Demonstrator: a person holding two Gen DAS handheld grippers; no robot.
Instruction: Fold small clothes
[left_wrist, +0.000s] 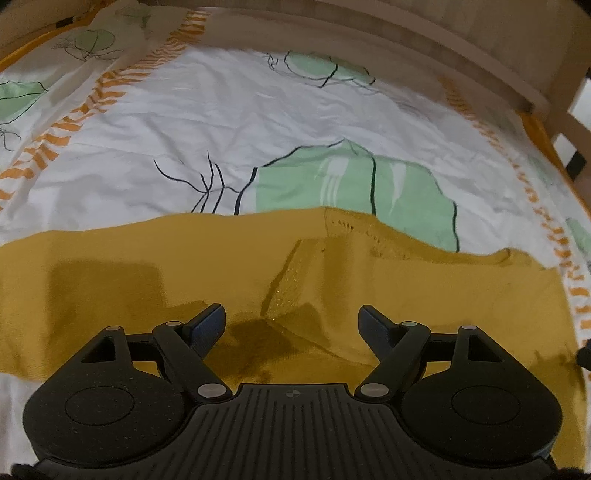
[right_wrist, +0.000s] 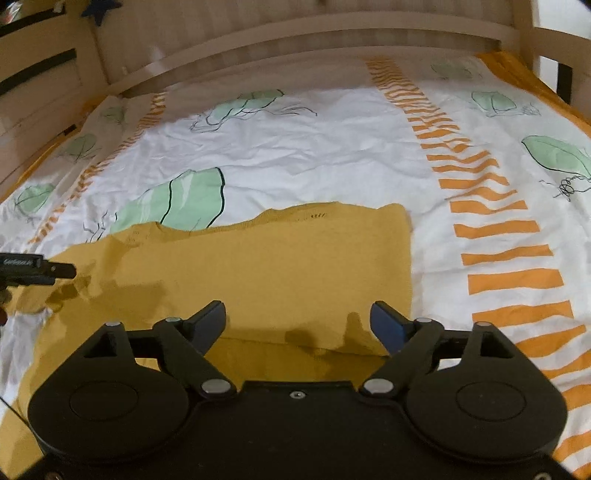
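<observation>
A mustard-yellow knit garment (left_wrist: 332, 280) lies partly folded on the bed sheet (left_wrist: 177, 122), with a raised crease near its middle. It also shows in the right wrist view (right_wrist: 280, 266), its right edge straight. My left gripper (left_wrist: 291, 317) is open and empty, just above the garment's near part. My right gripper (right_wrist: 299, 317) is open and empty over the garment's near right part. The left gripper's tip (right_wrist: 55, 271) shows at the left edge of the right wrist view, over the garment's left end.
The sheet (right_wrist: 332, 147) is white with green leaf prints and orange striped bands (right_wrist: 506, 251). A wooden bed rail (left_wrist: 443, 48) runs along the far side, also in the right wrist view (right_wrist: 295, 33). Rail posts stand at the right (left_wrist: 565, 122).
</observation>
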